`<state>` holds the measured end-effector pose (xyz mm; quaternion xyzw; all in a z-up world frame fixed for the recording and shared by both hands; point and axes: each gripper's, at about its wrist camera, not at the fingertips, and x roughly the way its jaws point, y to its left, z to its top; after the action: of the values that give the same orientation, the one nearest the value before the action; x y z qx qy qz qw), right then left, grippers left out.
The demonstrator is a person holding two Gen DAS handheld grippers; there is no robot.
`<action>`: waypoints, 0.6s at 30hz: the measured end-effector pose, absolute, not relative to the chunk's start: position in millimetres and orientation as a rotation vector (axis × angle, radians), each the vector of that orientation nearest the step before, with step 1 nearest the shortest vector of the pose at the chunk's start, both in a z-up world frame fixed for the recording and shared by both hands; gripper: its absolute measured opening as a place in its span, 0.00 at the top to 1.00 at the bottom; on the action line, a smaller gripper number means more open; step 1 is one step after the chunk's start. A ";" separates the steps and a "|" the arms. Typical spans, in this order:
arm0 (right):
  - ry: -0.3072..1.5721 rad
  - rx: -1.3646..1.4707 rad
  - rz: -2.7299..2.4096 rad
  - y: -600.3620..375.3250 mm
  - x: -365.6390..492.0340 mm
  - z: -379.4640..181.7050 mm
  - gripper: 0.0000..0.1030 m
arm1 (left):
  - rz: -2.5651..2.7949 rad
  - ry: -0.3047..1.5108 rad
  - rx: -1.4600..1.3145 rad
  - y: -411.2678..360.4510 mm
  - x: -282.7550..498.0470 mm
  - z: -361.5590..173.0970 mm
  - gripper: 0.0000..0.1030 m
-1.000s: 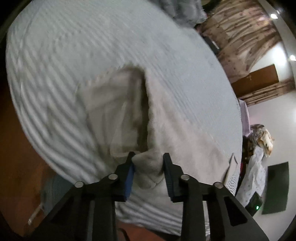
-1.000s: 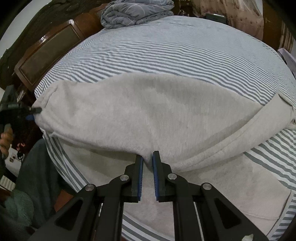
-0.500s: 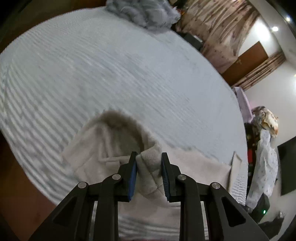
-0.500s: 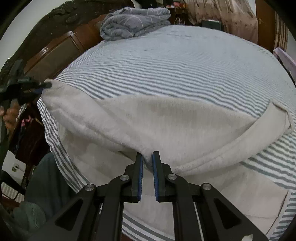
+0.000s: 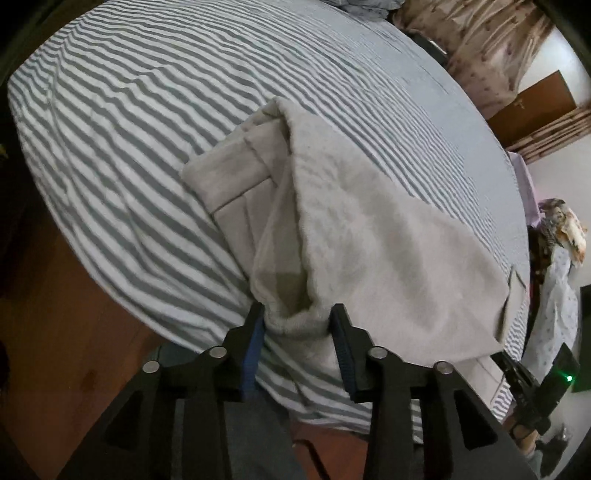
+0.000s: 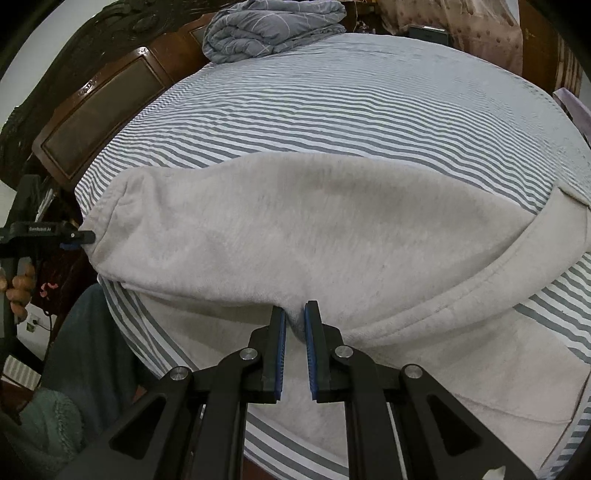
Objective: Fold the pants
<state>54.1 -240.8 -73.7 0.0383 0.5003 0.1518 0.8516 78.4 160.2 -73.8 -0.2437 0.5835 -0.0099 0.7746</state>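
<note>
My left wrist view looks close along the pants (image 5: pixel 369 229) across the bed (image 5: pixel 129 110); my right wrist view faces the headboard (image 6: pixel 99 107), sharing both.

A striped grey-and-white bedsheet (image 6: pixel 332 110) covers the bed — a rumpled grey quilt (image 6: pixel 273 29) lies at its far end, a dark wooden headboard (image 6: pixel 92 110) far left.

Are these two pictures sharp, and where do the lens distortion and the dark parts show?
Left wrist view: sharp; the fisheye bulges the grey-and-white striped bed sheet, and the light grey fleece pants shade their own inner fold. Right wrist view: also sharp, evenly lit, corners black; the dark carved wooden headboard curves.
</note>
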 end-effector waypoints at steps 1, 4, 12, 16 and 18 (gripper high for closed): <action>1.053 0.085 0.321 -242.2 53.3 -74.1 0.90 | -0.023 1.266 -0.532 160.1 75.2 -73.6 0.61; 1.054 0.088 0.323 -242.0 53.3 -76.7 0.90 | -0.022 1.295 -0.569 167.1 59.8 -79.2 0.61; 1.058 0.079 0.329 -241.4 53.0 -78.3 0.90 | -0.026 1.344 -0.758 159.5 49.7 -111.6 0.61; 1.065 0.082 0.331 -242.6 53.2 -80.4 0.90 | -0.030 1.288 -0.780 160.5 55.6 -105.2 0.59; 1.067 0.082 0.330 -242.6 53.8 -81.5 0.90 | -0.028 1.264 -0.826 163.8 54.7 -105.1 0.54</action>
<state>53.8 -242.6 -81.5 0.0391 0.5058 0.1567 0.8474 54.7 163.8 -105.1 -0.3747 0.5738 -0.0125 0.7281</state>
